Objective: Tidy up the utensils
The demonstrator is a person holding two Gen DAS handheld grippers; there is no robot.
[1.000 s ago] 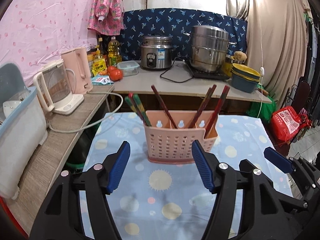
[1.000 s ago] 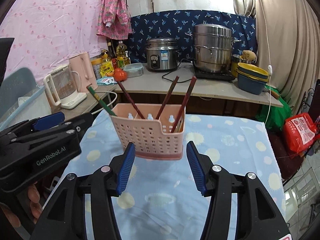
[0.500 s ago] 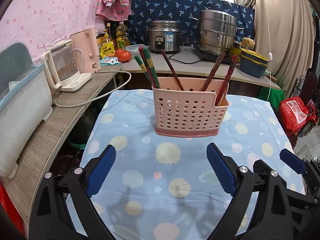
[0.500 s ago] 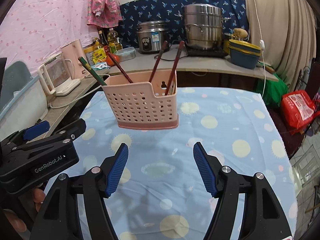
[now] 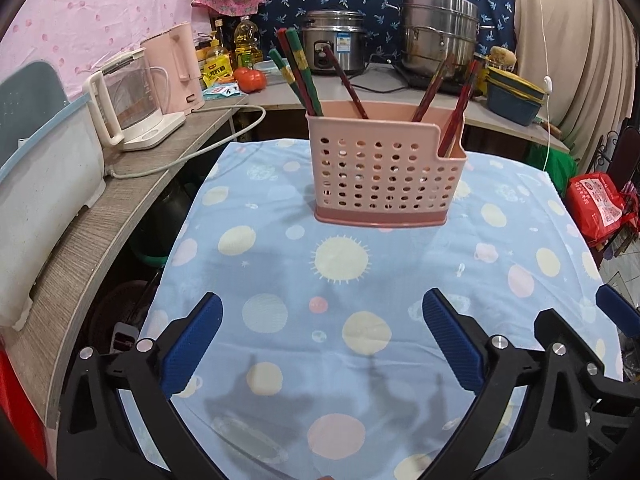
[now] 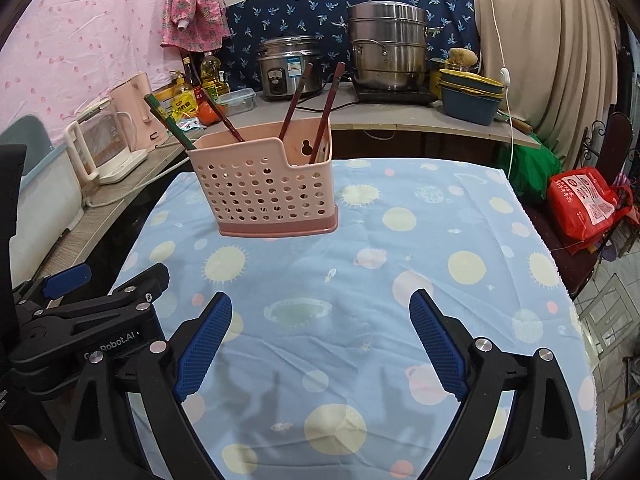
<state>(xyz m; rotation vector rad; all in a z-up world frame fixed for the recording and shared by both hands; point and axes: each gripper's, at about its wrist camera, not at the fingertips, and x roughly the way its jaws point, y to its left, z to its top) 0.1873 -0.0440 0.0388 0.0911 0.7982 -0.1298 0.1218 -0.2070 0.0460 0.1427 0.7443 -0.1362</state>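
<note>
Near, bottom of both wrist views: left tool (image 5: pixel 320 344) and right tool (image 6: pixel 320 344), black frames with ribbed blue pads. Both have just been spreading their jaws and now stand wide apart with nothing between the pads, only cloth below. Neither touches anything.

In the right wrist view the left tool (image 6: pixel 92 312) shows at lower left, side by side with the right one; the right tool's blue tip (image 5: pixel 616 308) sits at the lower right edge of the left wrist view.

Middle: worktop under a pale blue cloth with sun and planet prints (image 5: pixel 340 280). No loose utensils are visible on it.

Further up, centre of the left view and upper left of centre in the right view: the pink perforated plastic utensil caddy (image 5: pixel 384 168), upright, its long side running across the frame, the lower notched compartment at its right end. It stands apart from both tools, straight ahead of the left one and ahead-left of the right one. Judgement: left tool is better lined up with it.

The red-brown and green-banded chopsticks (image 5: pixel 298 76) stand in it, long axes steep, tips up. The left group leans upper left, the right pair (image 5: pixel 460 96) upper right.

Judgement: sorting looks close to finished.

Far: grey counter with steel cookware.
</note>
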